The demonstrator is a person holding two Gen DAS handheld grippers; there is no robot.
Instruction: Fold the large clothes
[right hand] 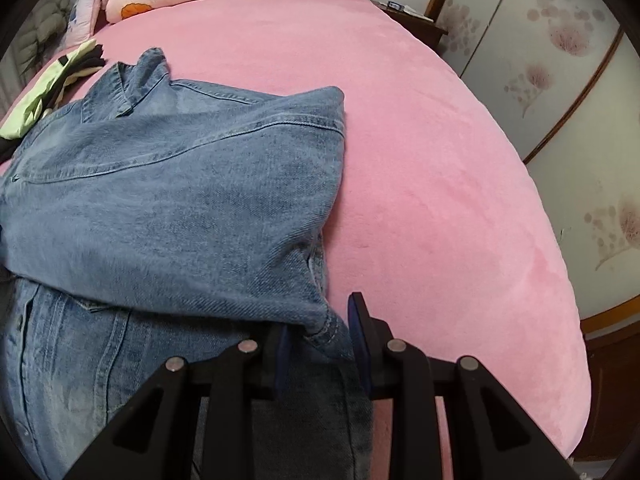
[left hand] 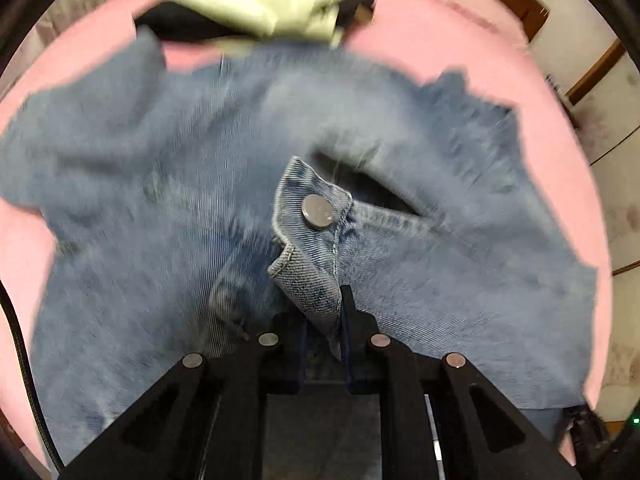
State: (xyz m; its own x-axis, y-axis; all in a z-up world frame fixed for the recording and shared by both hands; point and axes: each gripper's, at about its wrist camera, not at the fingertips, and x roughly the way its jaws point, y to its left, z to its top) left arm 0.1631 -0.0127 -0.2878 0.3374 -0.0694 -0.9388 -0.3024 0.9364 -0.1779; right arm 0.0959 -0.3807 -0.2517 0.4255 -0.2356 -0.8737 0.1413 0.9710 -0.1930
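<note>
Pink-sheeted bed (right hand: 420, 160), wide, plush. Blue denim jacket (right hand: 168, 184) spread across near left part of bed, one panel folded over itself. Pale green and black garment (left hand: 272, 4) crumpled beyond jacket collar. Left gripper (left hand: 324, 320) clenched on jacket's buttoned cuff, silver metal button (left hand: 317, 211) just past fingertips. Right gripper (right hand: 320, 332) grasping bunched denim corner at jacket's right edge.

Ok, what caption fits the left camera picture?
Left gripper pinching the denim jacket near its button on a pink bed.
</note>
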